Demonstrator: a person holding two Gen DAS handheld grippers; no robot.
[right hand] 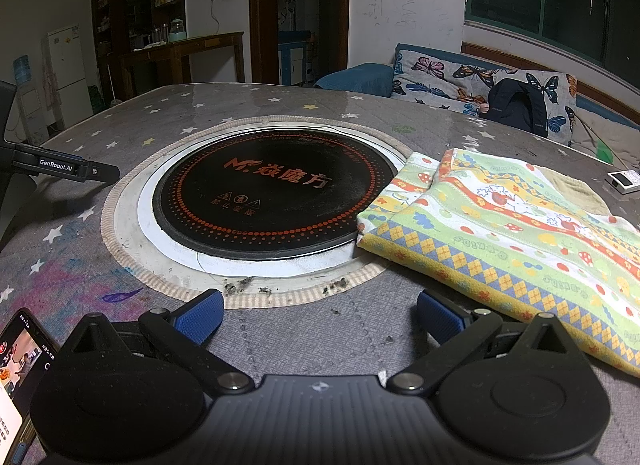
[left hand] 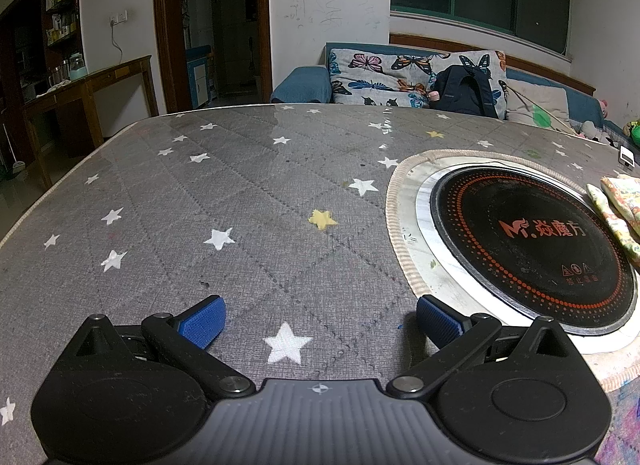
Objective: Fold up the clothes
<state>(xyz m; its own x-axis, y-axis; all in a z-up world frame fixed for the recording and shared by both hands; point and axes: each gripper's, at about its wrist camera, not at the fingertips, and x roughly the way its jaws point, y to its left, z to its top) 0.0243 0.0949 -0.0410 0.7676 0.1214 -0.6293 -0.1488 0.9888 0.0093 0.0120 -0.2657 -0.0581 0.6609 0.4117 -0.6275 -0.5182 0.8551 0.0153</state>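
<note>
right gripper (right hand: 320, 315) low over the table (right hand: 304, 345), jaws apart and empty, patterned garment (right hand: 504, 233) just ahead-right, long axis running away rightward; left gripper (left hand: 320, 319) likewise apart, farther off.

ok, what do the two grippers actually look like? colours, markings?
The left gripper and the right gripper look alike: matte black linkage arms with silver pivot pins, round black housings, a ribbed dark grey body with a small crosshair mark, and ribbed blue finger pads. The left one's side reads "GenRobot.AI". No cables or sleeves show.
</note>
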